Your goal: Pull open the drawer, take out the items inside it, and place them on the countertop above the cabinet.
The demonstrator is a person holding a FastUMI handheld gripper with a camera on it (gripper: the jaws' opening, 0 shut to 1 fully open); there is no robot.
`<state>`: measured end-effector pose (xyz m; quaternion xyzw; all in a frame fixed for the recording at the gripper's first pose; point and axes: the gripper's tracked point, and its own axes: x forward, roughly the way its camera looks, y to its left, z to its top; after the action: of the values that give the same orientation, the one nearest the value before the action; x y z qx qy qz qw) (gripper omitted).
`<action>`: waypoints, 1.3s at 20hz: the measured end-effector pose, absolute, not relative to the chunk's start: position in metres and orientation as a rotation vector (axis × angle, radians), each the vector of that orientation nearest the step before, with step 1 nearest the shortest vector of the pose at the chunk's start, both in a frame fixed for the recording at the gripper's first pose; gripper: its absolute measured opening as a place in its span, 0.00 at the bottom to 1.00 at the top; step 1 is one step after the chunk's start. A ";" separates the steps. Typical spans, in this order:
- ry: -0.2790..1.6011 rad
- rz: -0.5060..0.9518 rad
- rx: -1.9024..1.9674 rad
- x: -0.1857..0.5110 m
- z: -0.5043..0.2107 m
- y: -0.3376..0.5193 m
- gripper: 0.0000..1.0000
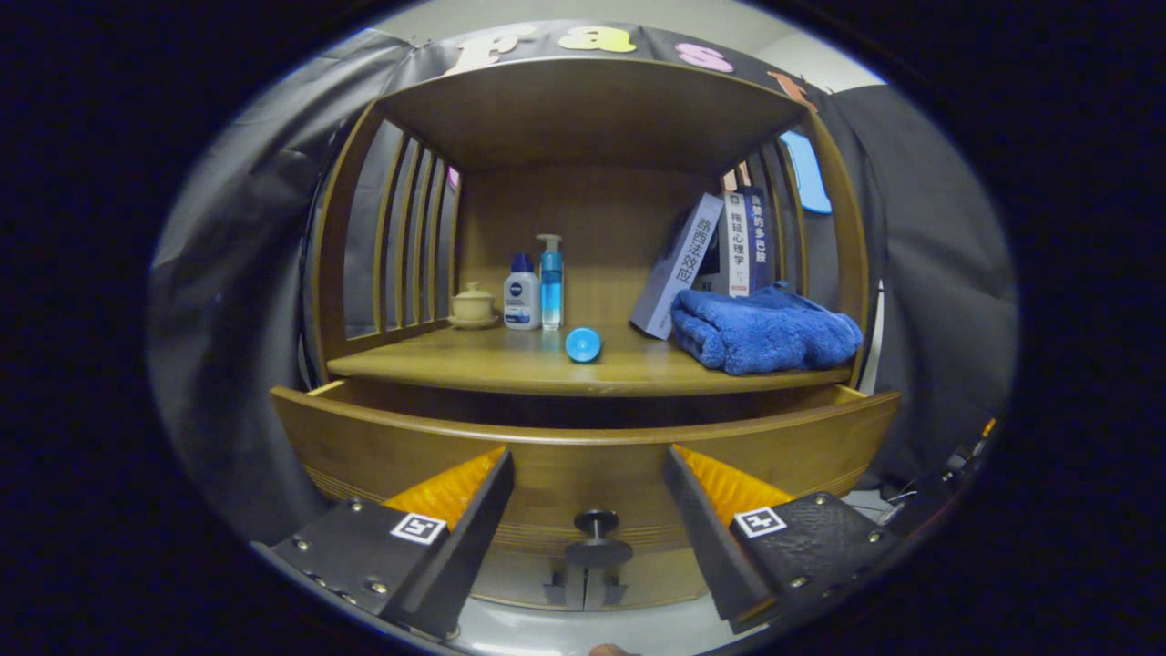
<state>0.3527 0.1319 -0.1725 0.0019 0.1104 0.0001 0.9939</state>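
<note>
My tool (pixel 588 474) is spread wide, its fingers gripping nothing, and I hold it squarely in front of the wooden cabinet (pixel 592 118). Between the two fingers, and just ahead of them, stands the drawer's dark knob (pixel 597 538), touched by neither finger. The drawer (pixel 583 456) is pulled partly out; its curved front runs across behind both fingers, and a dark gap shows between its upper rim and the tabletop (pixel 510 369) above it. What lies inside the drawer I cannot tell from here.

Beyond the fingers, on the tabletop, going from the left: a small lidded cup (pixel 473 303) on a saucer by the slatted side wall, then a white bottle with a blue cap (pixel 522 293), and right beside it a taller clear blue pump bottle (pixel 551 282). Nearer the front edge, about in line with the knob, lies a small round blue object (pixel 583 344). Farther right, a pale book (pixel 679 264) leans against two upright books (pixel 747 241), and a folded blue towel (pixel 765 333) lies in front of them at the right end of the tabletop.
</note>
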 end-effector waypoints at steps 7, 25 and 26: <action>0.217 -0.003 -0.011 0.387 -0.172 0.131 0.99; 0.215 0.047 0.023 0.404 -0.166 0.134 1.00; 0.207 0.058 0.044 0.402 -0.156 0.131 1.00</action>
<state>0.4021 0.1305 -0.1562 0.0220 0.1035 0.0290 0.9940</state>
